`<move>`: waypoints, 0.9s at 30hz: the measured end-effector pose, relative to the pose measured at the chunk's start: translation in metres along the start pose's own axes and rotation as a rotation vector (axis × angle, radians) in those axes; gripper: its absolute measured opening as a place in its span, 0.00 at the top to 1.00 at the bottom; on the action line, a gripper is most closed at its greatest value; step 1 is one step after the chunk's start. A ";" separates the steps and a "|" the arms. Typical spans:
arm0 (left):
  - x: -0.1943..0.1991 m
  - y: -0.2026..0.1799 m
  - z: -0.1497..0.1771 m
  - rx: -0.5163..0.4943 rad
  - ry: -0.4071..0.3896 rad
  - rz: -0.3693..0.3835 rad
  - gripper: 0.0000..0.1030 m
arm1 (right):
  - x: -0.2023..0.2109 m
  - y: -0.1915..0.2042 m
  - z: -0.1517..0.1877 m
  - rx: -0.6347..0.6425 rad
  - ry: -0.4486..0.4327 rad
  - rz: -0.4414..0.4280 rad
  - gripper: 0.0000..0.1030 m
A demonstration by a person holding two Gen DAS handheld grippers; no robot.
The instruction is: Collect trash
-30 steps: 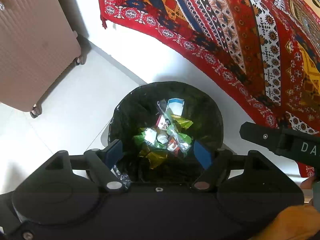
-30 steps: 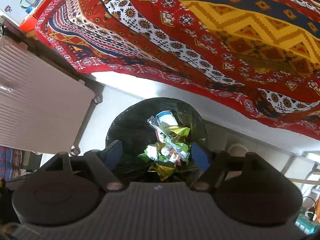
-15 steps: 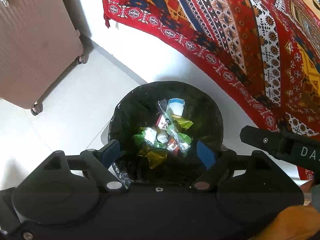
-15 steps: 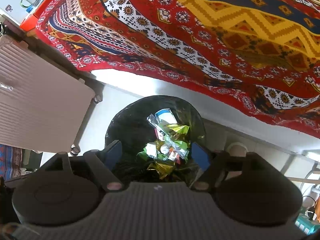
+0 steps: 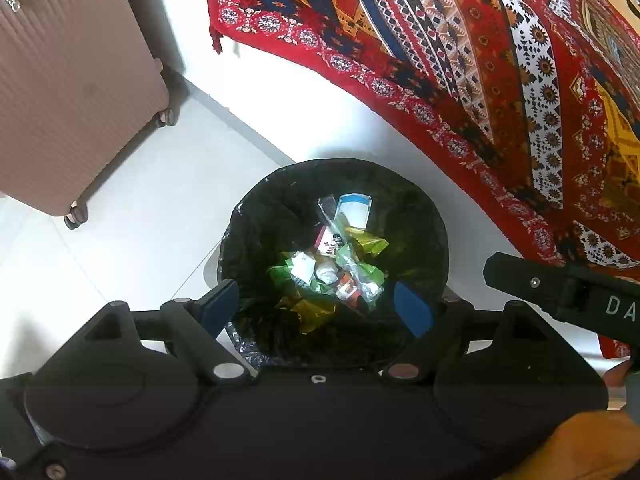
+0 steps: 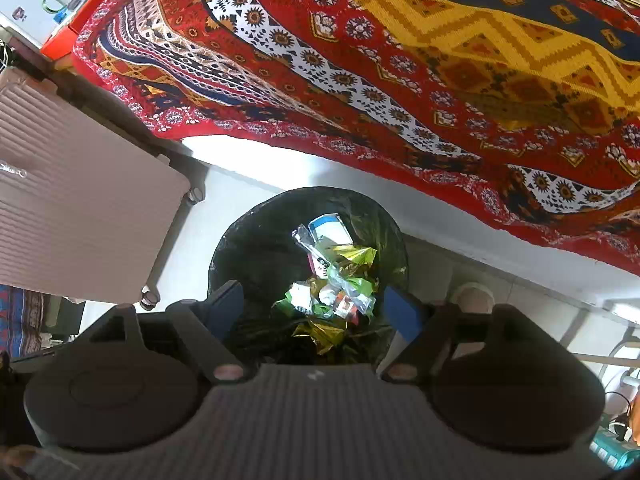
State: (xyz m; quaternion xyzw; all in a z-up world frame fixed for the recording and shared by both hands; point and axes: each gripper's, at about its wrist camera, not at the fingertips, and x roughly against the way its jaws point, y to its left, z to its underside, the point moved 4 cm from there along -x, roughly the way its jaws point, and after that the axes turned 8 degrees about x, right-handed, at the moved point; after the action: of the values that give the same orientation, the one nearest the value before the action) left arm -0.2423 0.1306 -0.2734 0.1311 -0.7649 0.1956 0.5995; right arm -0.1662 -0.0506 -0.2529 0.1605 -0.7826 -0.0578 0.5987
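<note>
Both the left gripper (image 5: 316, 308) and the right gripper (image 6: 314, 306) hang wide apart and empty above the black-lined trash bin (image 5: 260, 232), full of wrappers (image 5: 332, 268).

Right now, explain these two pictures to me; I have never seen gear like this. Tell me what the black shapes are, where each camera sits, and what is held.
No robot is here: a person carries a hand-held grabbing tool in each hand, and each one has a wide-angle camera looking forward along its two fingers. The black bulk at the bottom of each picture is the tool's own body.

The left tool and the right tool both stand open with blue-padded fingers apart, holding nothing. In the left view, the dark bar at the right edge is part of the right tool.

Both look down into a bin lined with a black bag, already holding crumpled wrappers. Beside it on the pale floor stands a pinkish suitcase, and a red patterned cloth hangs above.
</note>
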 end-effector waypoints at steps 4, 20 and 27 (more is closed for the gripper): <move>0.000 -0.001 0.001 -0.011 -0.003 -0.007 0.17 | 0.000 0.000 0.001 -0.002 0.001 0.000 0.17; -0.001 0.000 0.001 -0.013 -0.009 -0.021 0.15 | 0.002 -0.004 0.006 0.002 0.003 0.002 0.17; 0.001 0.000 0.001 -0.020 -0.024 -0.023 0.14 | 0.003 -0.006 0.007 -0.001 0.002 0.000 0.16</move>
State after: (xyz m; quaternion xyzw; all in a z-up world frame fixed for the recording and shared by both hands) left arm -0.2432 0.1300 -0.2723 0.1361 -0.7726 0.1792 0.5936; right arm -0.1723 -0.0583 -0.2538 0.1600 -0.7820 -0.0579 0.5996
